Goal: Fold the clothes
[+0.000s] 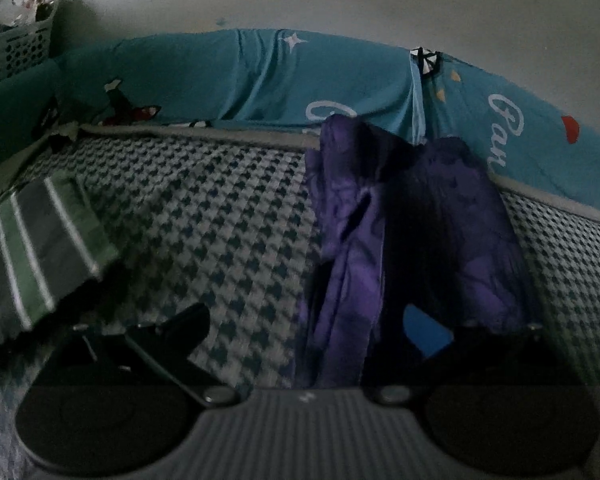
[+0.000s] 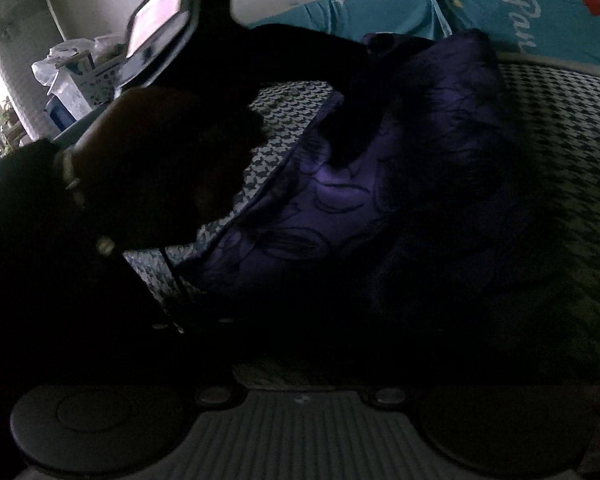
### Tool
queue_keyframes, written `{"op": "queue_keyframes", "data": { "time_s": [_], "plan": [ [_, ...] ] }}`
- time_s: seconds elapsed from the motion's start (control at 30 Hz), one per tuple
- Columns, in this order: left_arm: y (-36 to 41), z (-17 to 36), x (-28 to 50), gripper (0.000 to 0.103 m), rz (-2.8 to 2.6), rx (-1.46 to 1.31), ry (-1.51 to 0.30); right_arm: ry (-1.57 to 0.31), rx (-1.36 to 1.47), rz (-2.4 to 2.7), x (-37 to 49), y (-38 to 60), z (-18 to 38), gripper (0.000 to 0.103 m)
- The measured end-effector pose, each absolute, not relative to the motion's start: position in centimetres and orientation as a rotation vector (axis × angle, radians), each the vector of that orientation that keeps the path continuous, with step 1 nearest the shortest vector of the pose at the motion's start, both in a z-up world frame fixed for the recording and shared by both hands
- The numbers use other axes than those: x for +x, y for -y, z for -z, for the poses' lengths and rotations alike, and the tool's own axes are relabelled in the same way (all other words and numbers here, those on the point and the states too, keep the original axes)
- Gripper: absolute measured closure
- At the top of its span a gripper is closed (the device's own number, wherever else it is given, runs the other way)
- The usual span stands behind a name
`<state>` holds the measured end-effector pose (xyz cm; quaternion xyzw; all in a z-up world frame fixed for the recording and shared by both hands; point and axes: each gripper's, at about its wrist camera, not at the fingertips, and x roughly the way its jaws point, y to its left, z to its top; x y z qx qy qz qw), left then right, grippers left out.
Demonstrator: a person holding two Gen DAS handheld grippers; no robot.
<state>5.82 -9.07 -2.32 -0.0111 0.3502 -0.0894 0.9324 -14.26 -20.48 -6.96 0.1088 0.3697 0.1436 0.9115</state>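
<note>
Purple garment and striped garment: two.

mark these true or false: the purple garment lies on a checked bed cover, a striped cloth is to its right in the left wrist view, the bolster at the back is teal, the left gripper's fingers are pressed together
1. The purple garment lies on the checked bed cover. True.
2. A striped cloth is to its right in the left wrist view. False: it lies at the left edge.
3. The bolster at the back is teal. True.
4. The left gripper has its fingers pressed together. False: they stand apart, with purple fabric between them.
</note>
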Motion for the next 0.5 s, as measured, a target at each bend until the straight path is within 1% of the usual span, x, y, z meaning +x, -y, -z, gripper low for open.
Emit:
{"op": "queue_keyframes", "data": {
  "time_s": [0.23, 0.5],
  "plan": [
    [9.3, 2.8, 9.2, 0.000, 0.136, 0.011, -0.720, -0.767, 0.177, -0.312, -14.2, 20.1, 6.9, 0.056],
    [7.1, 4.8, 11.8, 0.000, 0.046, -0.079, -0.843, -0.808, 0.091, -0.331, -13.3, 19.8, 5.9, 0.055]
  ]
}}
